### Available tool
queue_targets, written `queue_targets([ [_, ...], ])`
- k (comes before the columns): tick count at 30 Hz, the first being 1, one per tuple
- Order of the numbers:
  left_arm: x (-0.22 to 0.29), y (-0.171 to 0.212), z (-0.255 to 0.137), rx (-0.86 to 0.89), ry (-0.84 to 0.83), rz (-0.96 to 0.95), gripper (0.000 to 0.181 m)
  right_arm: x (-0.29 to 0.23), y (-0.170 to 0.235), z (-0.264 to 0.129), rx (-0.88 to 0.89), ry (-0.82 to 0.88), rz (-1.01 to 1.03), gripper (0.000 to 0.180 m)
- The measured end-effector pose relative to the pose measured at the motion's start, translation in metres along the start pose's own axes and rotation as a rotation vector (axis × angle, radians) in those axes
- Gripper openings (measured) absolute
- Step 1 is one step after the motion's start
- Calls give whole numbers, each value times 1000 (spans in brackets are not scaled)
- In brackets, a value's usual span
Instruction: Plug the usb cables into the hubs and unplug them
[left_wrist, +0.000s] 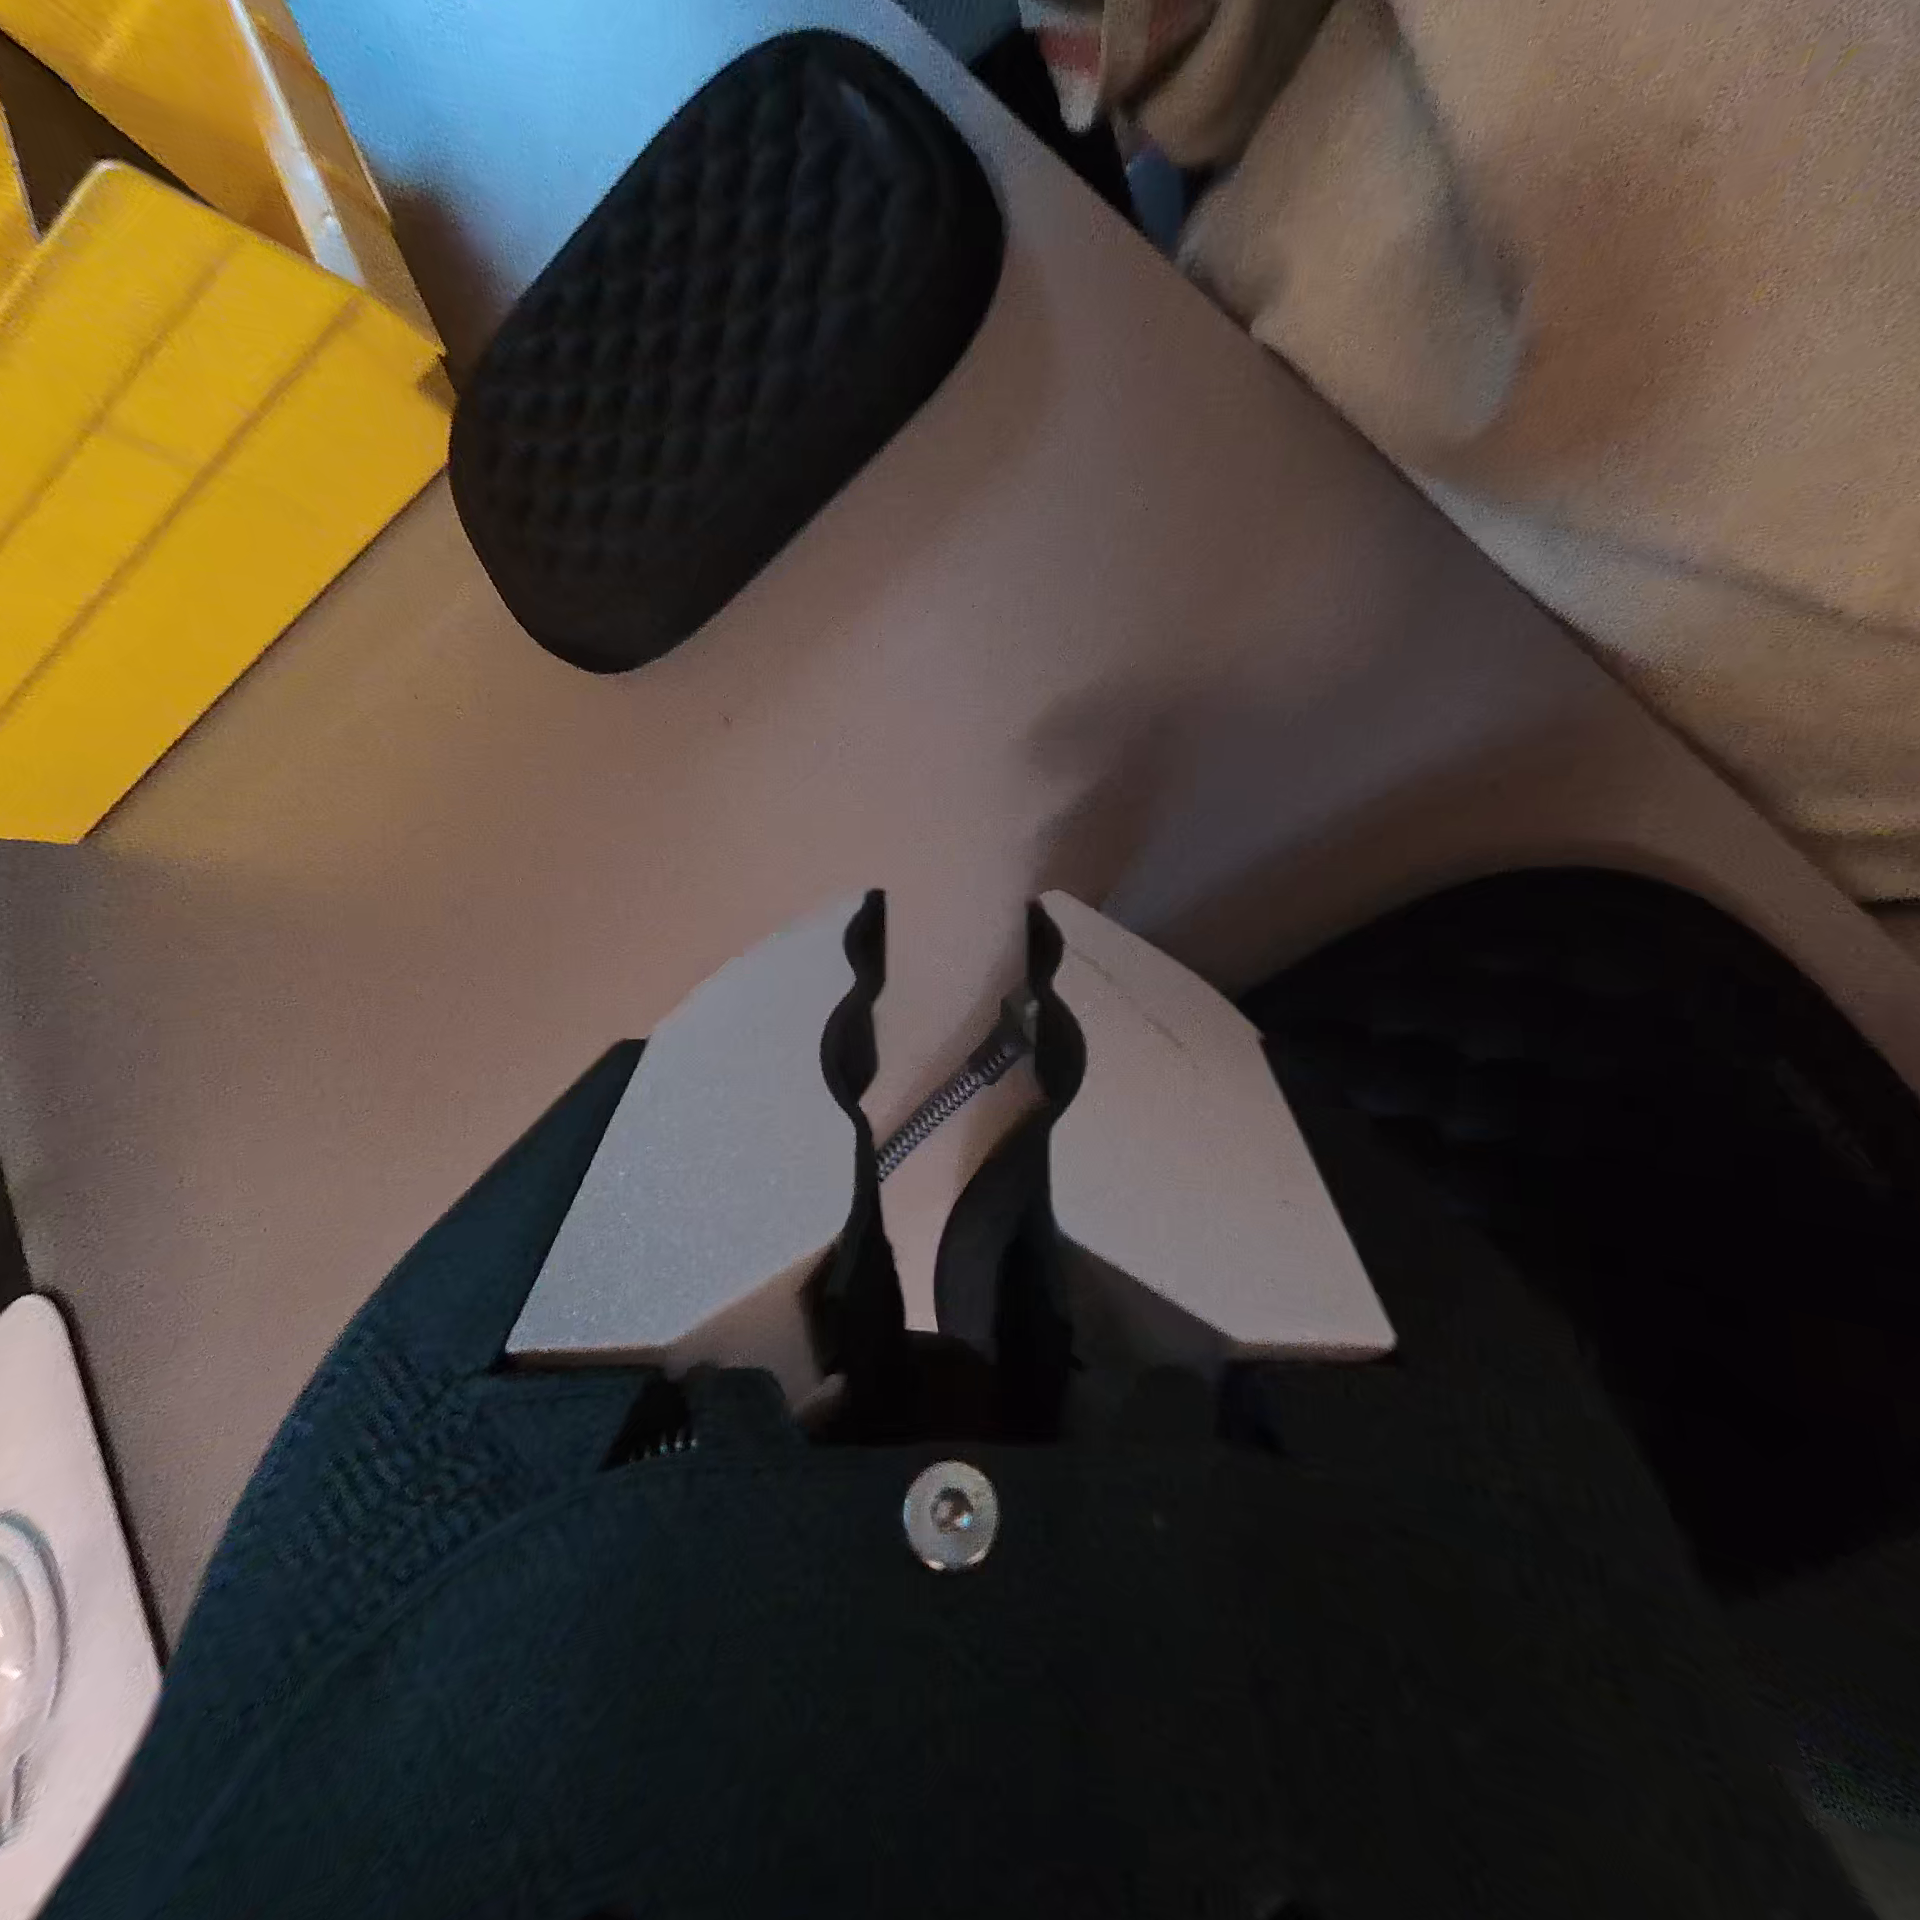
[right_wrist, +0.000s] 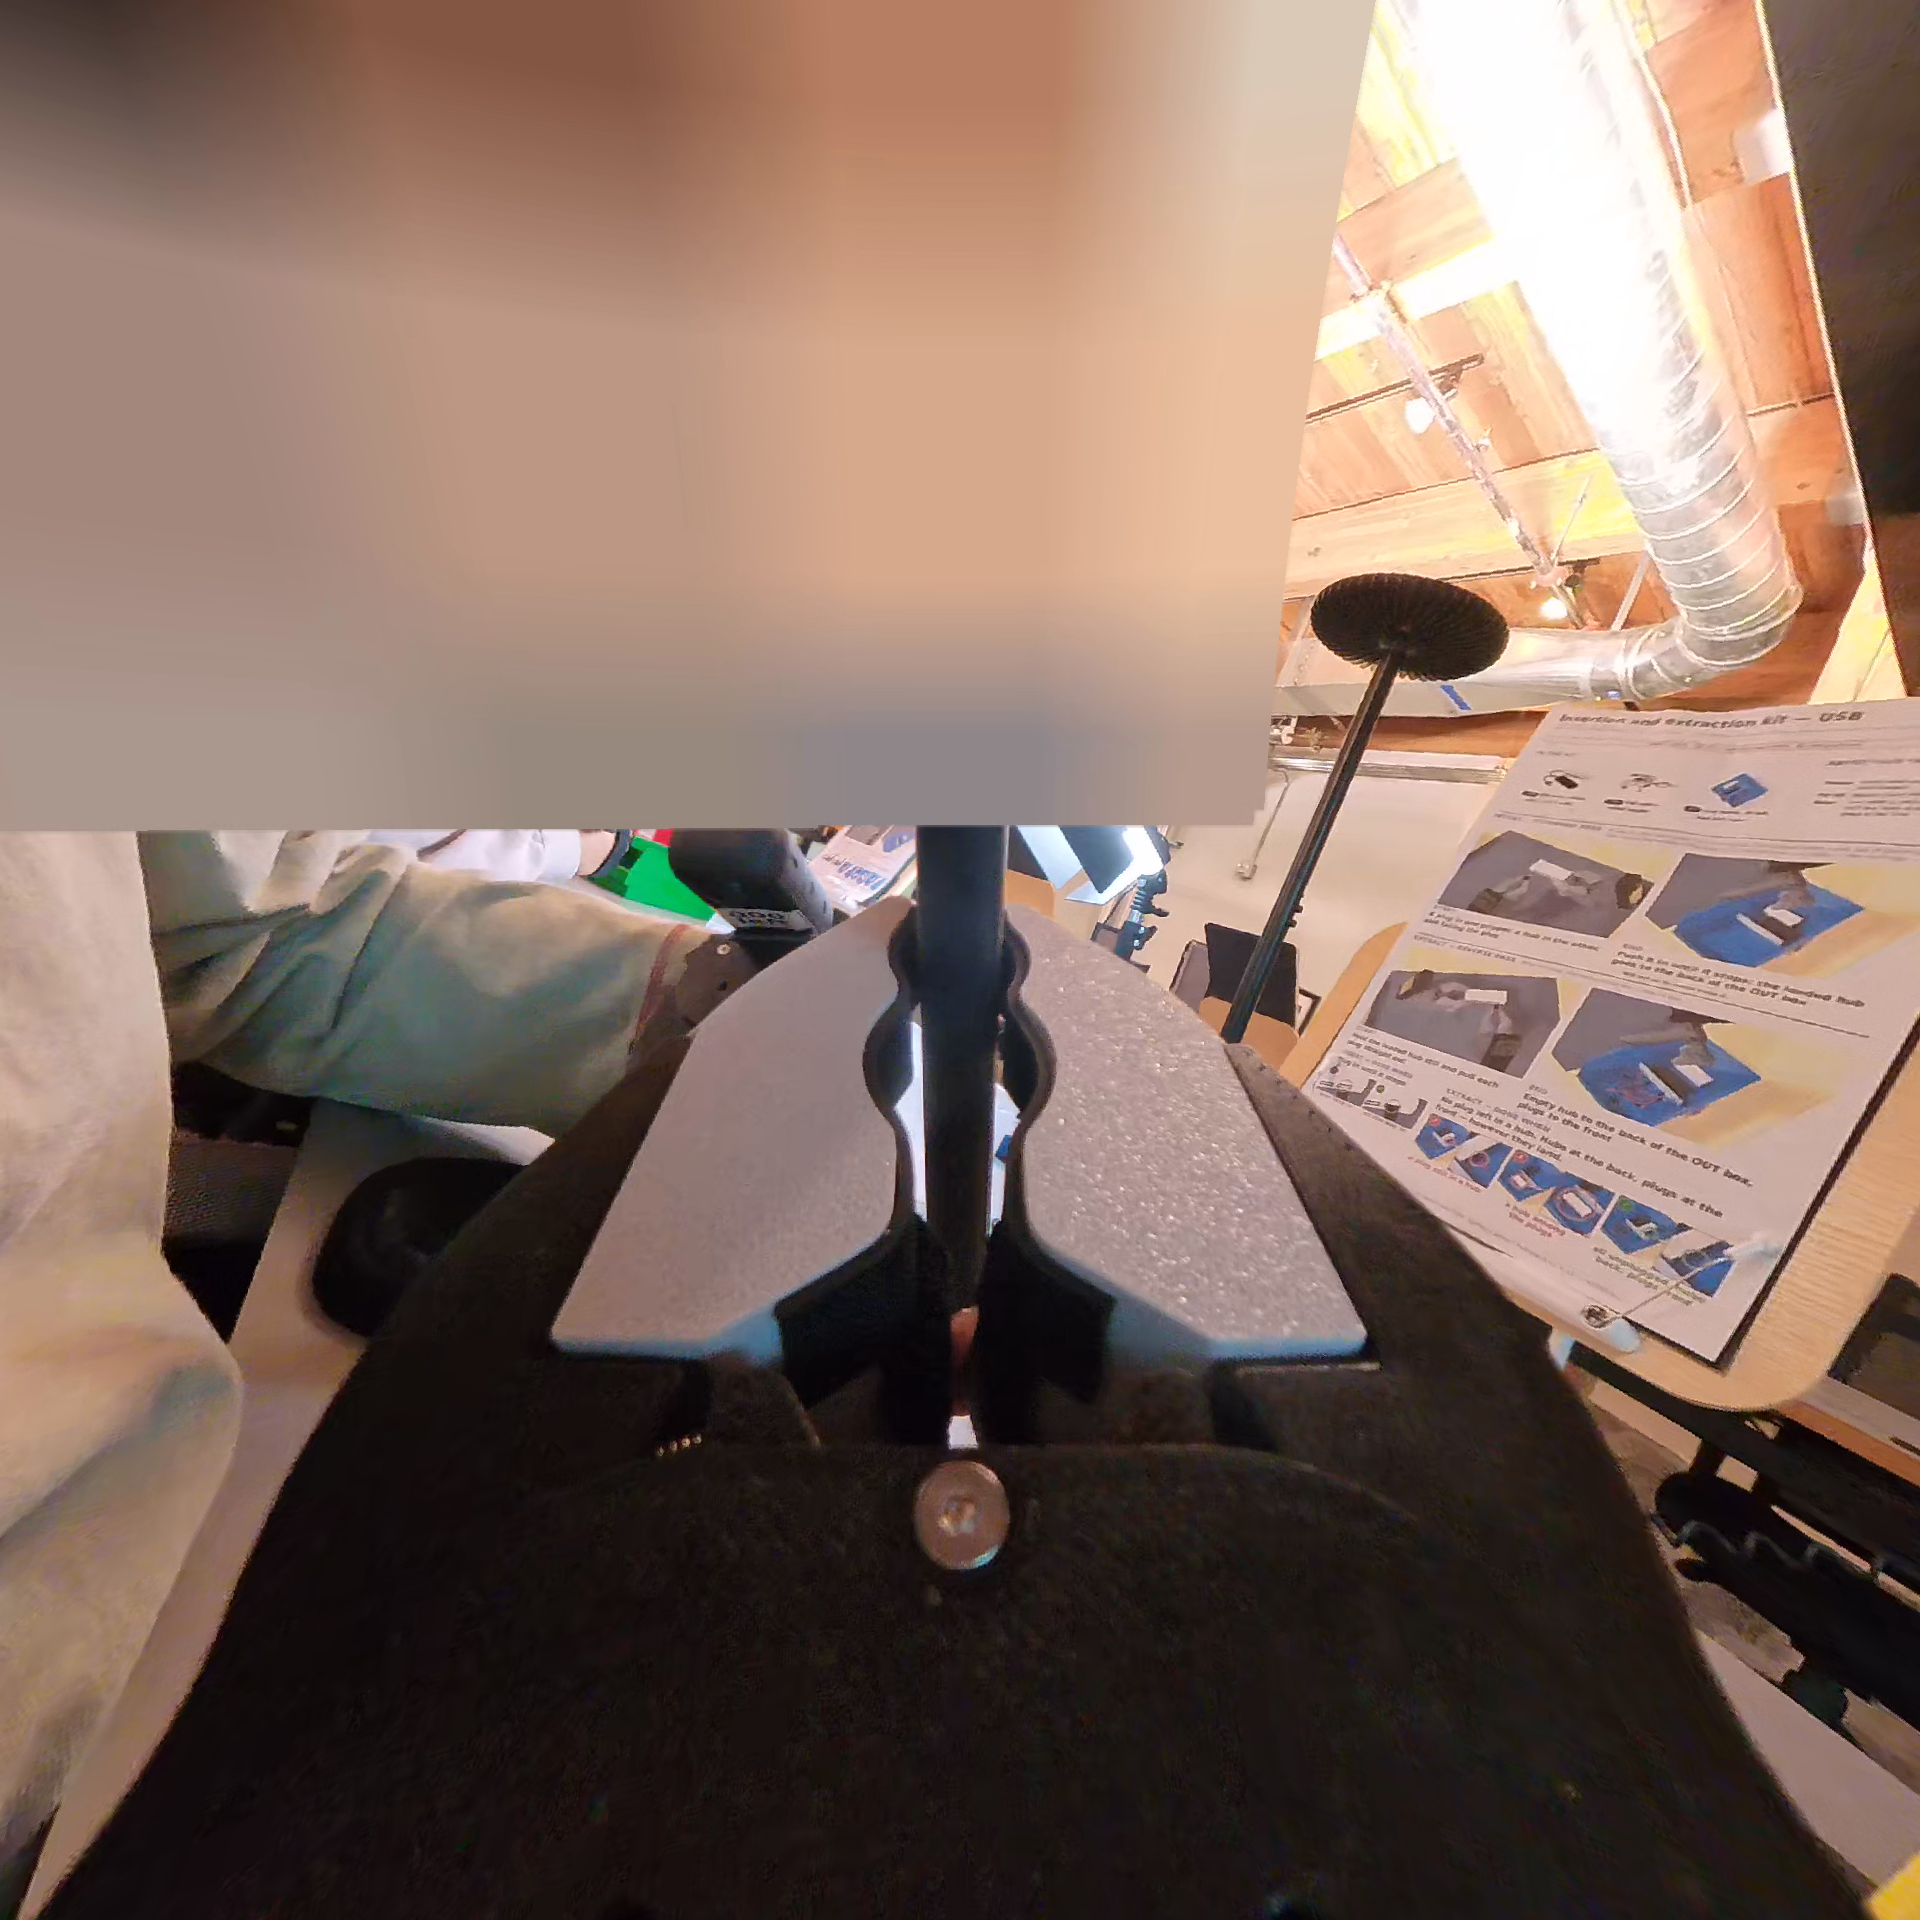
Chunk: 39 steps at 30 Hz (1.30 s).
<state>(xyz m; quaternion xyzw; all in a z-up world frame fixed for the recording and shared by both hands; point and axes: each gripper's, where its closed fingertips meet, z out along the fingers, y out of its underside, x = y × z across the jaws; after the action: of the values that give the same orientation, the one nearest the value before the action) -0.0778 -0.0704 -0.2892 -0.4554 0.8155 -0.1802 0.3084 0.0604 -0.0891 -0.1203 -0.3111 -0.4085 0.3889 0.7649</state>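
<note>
Mostly hidden: the hubs do not show in either view, and a big blurred patch covers the upper left of the right wrist view.
Left gripper (left_wrist: 956, 914): fingers a narrow gap apart, nothing gripped; it hangs over the grey table (left_wrist: 727, 810).
Braided cable (left_wrist: 951, 1107): a short piece crosses the gap low between the fingers; both ends are hidden, so I cannot tell where it goes.
Right gripper (right_wrist: 958, 940): fingers nearly closed; a black pole (right_wrist: 961, 1039) stands in the slot, but gripped or behind, I cannot tell.
Edges: the table edge runs diagonally at upper right; yellow bins (left_wrist: 177, 468) are cut off at left.
Open room: bare table between the black pad (left_wrist: 717, 353) and the fingers.
Instruction sheet (right_wrist: 1621, 997): on a tilted board, at right.
</note>
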Motion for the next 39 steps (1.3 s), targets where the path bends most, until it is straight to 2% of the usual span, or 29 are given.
queue_targets([
  [2, 1, 3, -1, -18, 21, 7, 33, 2, 0, -2, 13, 6, 14, 12],
  [9, 10, 47, 4, -238, 207, -2, 34, -1, 3, 0, 19, -7, 32, 12],
  [15, 13, 52, 26, -242, 218, 64, 25, 2, 3, -3, 9, 9, 17, 12],
  [18, 10, 50, 31, -210, 148, 60, 18, 7, 3, -7, 18, 19, 27, 12],
  [20, -2, 59, 24, -292, 15, 7, 16, 7, 4, -9, 17, 25, 26, 12],
  [24, -15, 79, -40, -635, -247, -145, 9, 6, 8, -7, -3, 27, 8, 12],
  [26, -9, 79, -73, -732, -358, -306, 9, 3, 11, -5, -11, 18, 6, 12],
  [28, 5, 77, -81, -730, -426, -495, 9, 0, 12, -2, -12, 10, 5, 12],
  [32, 22, 92, -62, -697, -555, -712, 9, -4, 12, 3, -6, -6, 3, 12],
  [36, 26, 98, -48, -594, -628, -808, 13, -5, 6, 3, -12, -6, -28, 12],
  [39, 25, 89, -50, -450, -591, -825, 29, -5, 3, 2, -7, -5, -29, 12],
])
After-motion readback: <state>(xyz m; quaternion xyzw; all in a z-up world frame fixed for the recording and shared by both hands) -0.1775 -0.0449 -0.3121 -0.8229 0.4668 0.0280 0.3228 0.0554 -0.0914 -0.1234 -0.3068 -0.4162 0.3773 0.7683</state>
